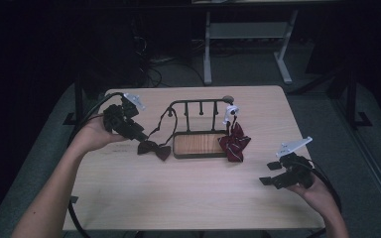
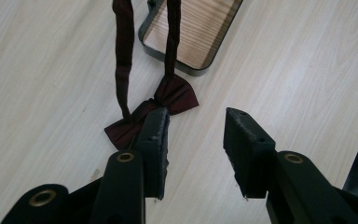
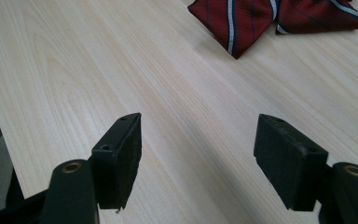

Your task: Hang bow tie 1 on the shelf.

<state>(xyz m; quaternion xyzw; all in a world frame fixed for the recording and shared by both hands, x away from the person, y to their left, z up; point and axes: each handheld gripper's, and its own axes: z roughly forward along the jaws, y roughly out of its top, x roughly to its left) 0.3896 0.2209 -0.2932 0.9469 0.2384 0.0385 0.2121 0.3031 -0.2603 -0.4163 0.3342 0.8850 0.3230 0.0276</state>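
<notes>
- Looking down from the high view, the left gripper (image 1: 140, 135) sits at about nine o'clock of the rack (image 1: 198, 130), its tips just beside the dark bow tie (image 1: 154, 149) that lies flat on the table (image 1: 178, 198); its jaws are too small and dark here to judge. The tie's strap (image 1: 166, 121) loops up to the rack's rail. A striped bow tie (image 1: 234, 142) hangs at the rack's three o'clock end, its lower part on the table. The right gripper (image 1: 270, 174) hovers at roughly four o'clock, well apart from both ties.
- Riding on the left gripper, the left gripper view shows what the high view cannot: the left gripper (image 2: 196, 133) is spread apart with bare table between the pads. The dark bow tie (image 2: 168, 100) lies at eleven o'clock, one wing partly hidden behind the left-hand pad; whether that pad touches it is unclear. The strap (image 2: 122, 60) runs up and is cut off by the top edge, as is the rack's wooden tray (image 2: 193, 32).
- In the right gripper view, the right gripper (image 3: 198, 135) stands wide open over bare table (image 3: 74, 70). The striped bow tie (image 3: 242, 21) lies at one o'clock, cropped at the top edge.
</notes>
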